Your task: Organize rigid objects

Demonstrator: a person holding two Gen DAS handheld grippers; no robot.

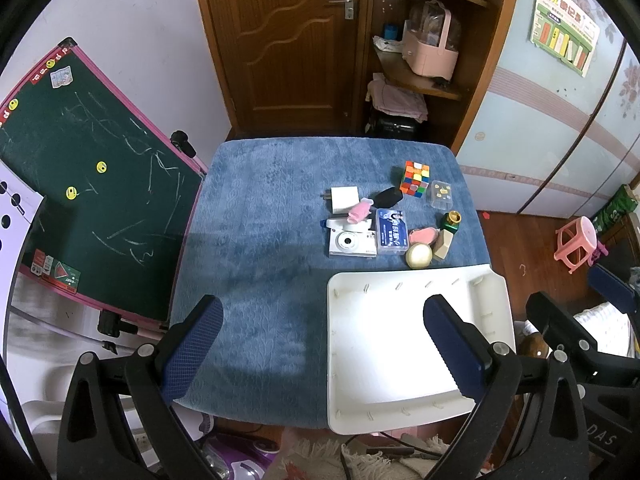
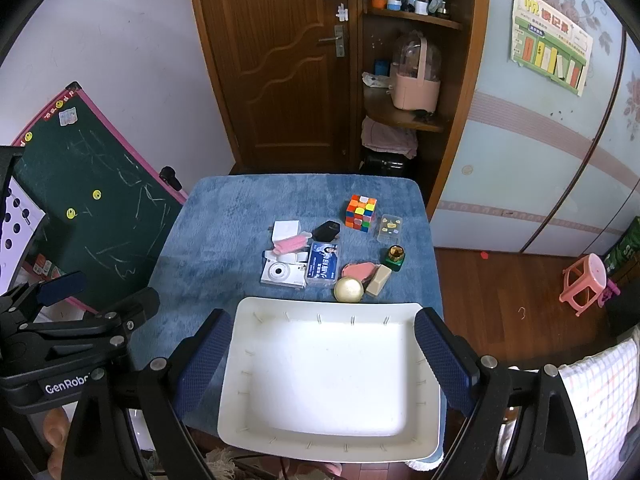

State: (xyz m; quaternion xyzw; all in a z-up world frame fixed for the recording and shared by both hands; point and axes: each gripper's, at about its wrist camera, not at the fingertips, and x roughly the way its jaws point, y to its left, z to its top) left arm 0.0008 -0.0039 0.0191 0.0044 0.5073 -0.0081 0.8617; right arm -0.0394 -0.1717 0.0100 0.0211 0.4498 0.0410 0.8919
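Nearest the right gripper [image 2: 320,364], its blue-padded fingers [image 2: 444,364] are spread wide and hold nothing, hovering over either side of the white tray [image 2: 248,400], which sits bare at the near edge of the blue-covered counter [image 2: 208,216]. The left gripper [image 1: 320,356] hangs beside it, its fingers [image 1: 192,352] equally wide apart and empty, one over bare blue cloth and the other over the tray's near right part. Just beyond the tray's far rim lie a pale round ball [image 2: 349,289] and a beige block [image 2: 378,279], with a pink oval piece [image 2: 359,270] touching them. Left of these sit a blue card box [image 2: 323,264] and a white camera [image 2: 282,273], side by side. Farther back stand a green bottle with a gold cap [image 2: 396,256], a pink clip [image 2: 289,245] lying on a white charger [image 2: 286,229], and a black object [image 2: 327,231]. Farthest are the colour cube [image 2: 361,213] and a small clear box [image 2: 389,228], well clear of both grippers.
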